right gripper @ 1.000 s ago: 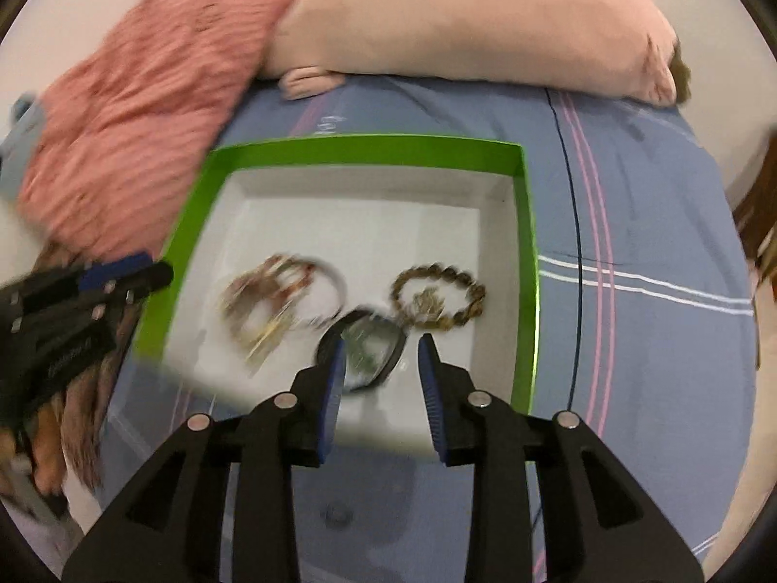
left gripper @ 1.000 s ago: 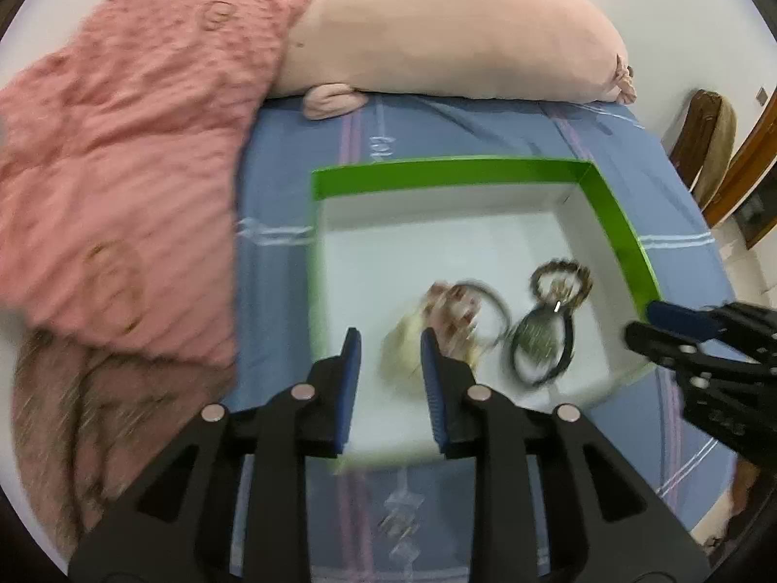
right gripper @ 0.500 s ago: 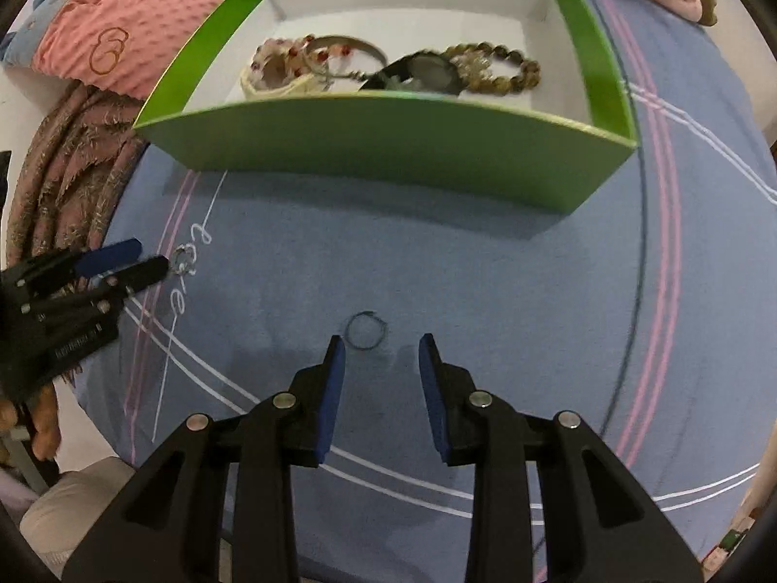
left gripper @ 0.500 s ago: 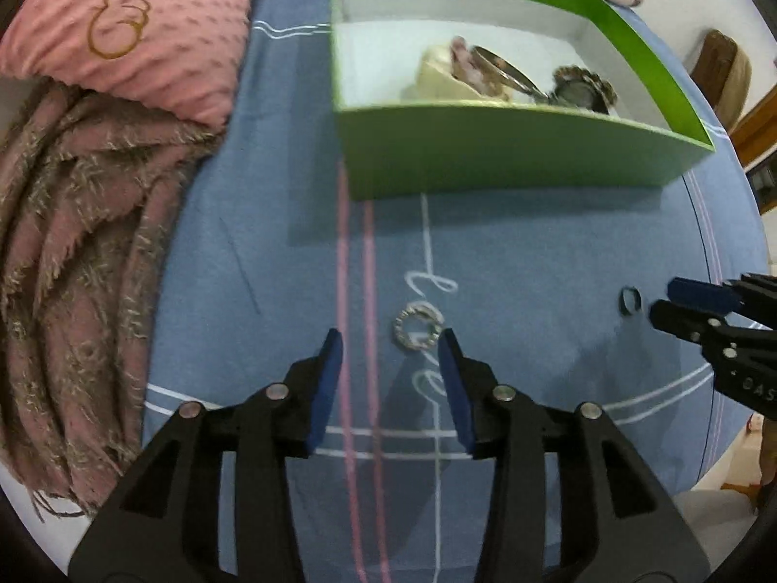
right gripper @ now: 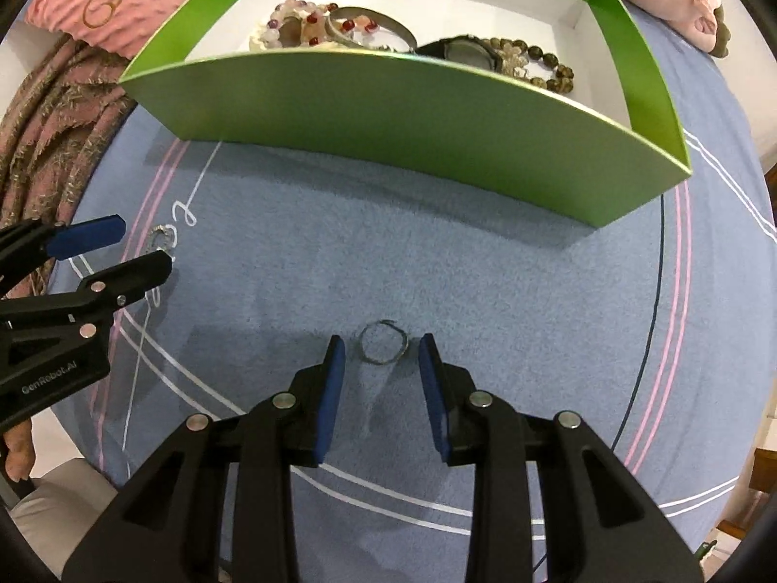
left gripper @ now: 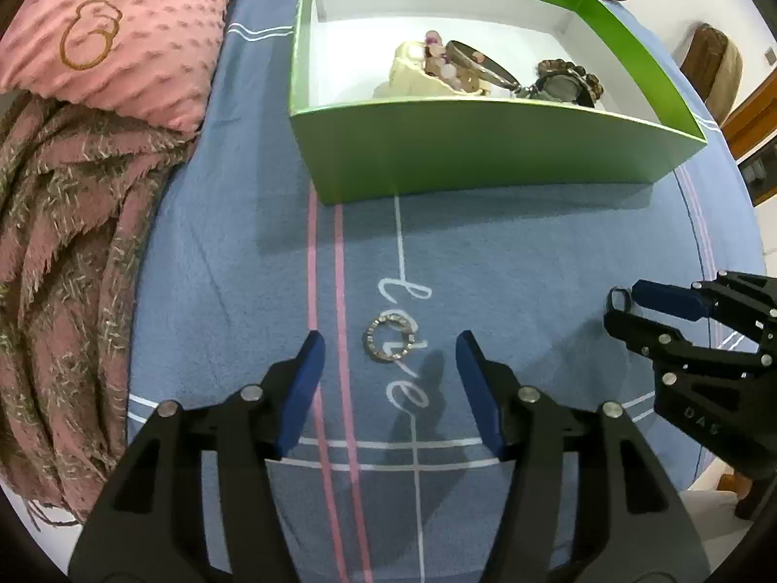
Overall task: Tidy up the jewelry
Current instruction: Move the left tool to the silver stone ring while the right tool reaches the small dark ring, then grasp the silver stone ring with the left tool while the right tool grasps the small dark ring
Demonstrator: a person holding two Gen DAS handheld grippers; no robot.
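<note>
A beaded silver ring (left gripper: 389, 346) lies flat on my blue sheet, before the green box (left gripper: 485, 145). A thin wire ring (right gripper: 383, 343) lies flat too (well apart). The box holds bracelets (right gripper: 311, 24) and a watch (right gripper: 461, 51).

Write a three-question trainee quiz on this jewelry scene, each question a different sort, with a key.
1. True or false: the beaded ring lies inside the green box.
2. Which gripper frames the thin wire ring? A) left gripper B) right gripper
3. Fill in: both grippers are ____.

Key: 1 false, it lies on the blue bedsheet; 2 B; 3 open.
</note>
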